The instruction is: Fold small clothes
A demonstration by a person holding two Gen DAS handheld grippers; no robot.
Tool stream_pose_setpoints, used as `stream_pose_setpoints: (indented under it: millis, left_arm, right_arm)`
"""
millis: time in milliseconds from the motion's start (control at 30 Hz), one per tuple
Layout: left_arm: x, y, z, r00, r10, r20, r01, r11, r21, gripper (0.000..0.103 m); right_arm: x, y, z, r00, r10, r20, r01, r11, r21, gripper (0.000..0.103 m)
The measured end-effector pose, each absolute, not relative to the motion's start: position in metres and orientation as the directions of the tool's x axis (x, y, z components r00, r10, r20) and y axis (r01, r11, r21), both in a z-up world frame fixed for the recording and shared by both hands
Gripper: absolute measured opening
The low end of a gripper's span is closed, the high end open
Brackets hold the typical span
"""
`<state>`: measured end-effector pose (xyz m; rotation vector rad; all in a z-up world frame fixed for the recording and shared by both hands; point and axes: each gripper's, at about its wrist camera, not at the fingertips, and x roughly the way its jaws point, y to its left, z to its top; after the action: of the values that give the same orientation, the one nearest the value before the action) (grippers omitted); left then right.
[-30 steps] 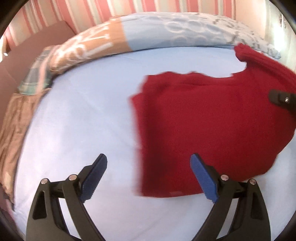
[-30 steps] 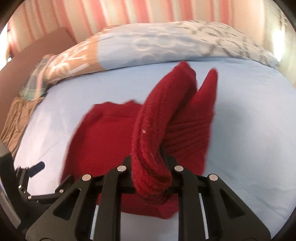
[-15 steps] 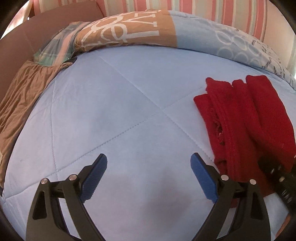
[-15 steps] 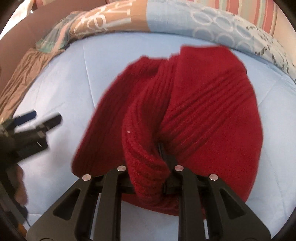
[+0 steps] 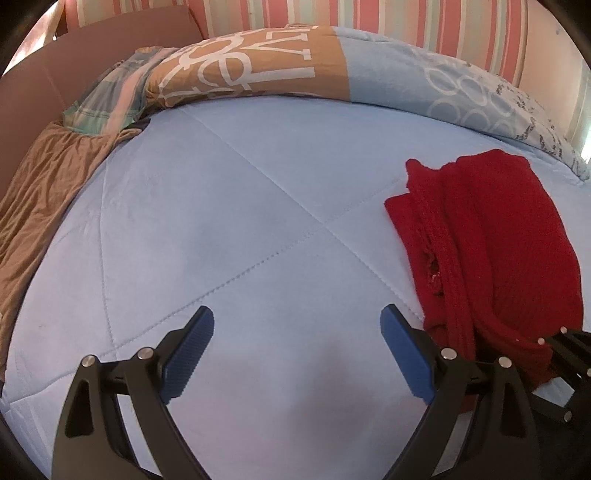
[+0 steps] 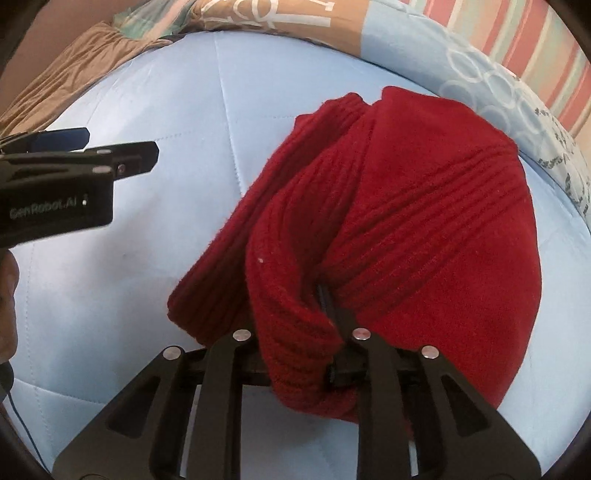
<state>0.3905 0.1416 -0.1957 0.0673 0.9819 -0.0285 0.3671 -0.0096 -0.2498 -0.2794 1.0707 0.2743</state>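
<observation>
A red knit sweater [image 6: 424,221] lies folded into a thick bundle on the light blue quilt [image 6: 147,240]. My right gripper [image 6: 299,332] is shut on the near edge of the sweater, with the knit bunched between its fingers. In the left wrist view the sweater [image 5: 491,243] lies at the right, and part of the right gripper [image 5: 565,354] shows at its near end. My left gripper [image 5: 297,343] is open and empty over bare quilt [image 5: 240,229], left of the sweater. The left gripper also shows at the left edge of the right wrist view [image 6: 85,147].
A patterned brown and blue duvet [image 5: 295,70] lies rolled along the far side of the bed. Brown fabric [image 5: 40,184] and a plaid cloth [image 5: 107,103] lie at the far left. A striped wall [image 5: 369,14] stands behind.
The sweater went from spread flat with one part lifted to a folded bundle lying on the quilt. My left gripper swung left, off the sweater. My right gripper stayed shut on the knit.
</observation>
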Motion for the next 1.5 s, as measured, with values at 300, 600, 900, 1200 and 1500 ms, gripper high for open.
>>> stream_pose_setpoints:
  millis: [300,600,900,1200,1500]
  left_arm:
    - [0.390,0.131,-0.185,0.548,-0.010,-0.836,0.054,0.998,0.023,0.092]
    - [0.381,0.058,-0.169,0.506,-0.262,-0.822,0.277,0.952,-0.133,0.092]
    - [0.374,0.005,-0.185,0.436,-0.305,-0.847,0.353,0.923,-0.150,0.089]
    - [0.386,0.004,-0.211,0.349,-0.240,-0.906,0.364,0.925,-0.105,0.028]
    - [0.367,-0.022,-0.212,0.479,-0.043,-0.877,0.410,0.894,0.181,0.011]
  right_arm:
    - [0.349,-0.038,-0.208,0.483,0.274,-0.831,-0.386,0.919,0.079,0.066]
    - [0.330,-0.125,-0.179,0.576,0.143,-0.805,-0.201,0.979,0.030,0.069]
    - [0.327,-0.190,-0.197,0.560,0.001,-0.828,0.007,1.000,0.006,0.069]
    - [0.334,-0.198,-0.203,0.546,0.001,-0.838,0.023,1.000,0.016,0.069]
    - [0.346,-0.212,-0.217,0.496,-0.030,-0.868,0.087,0.996,0.016,0.069]
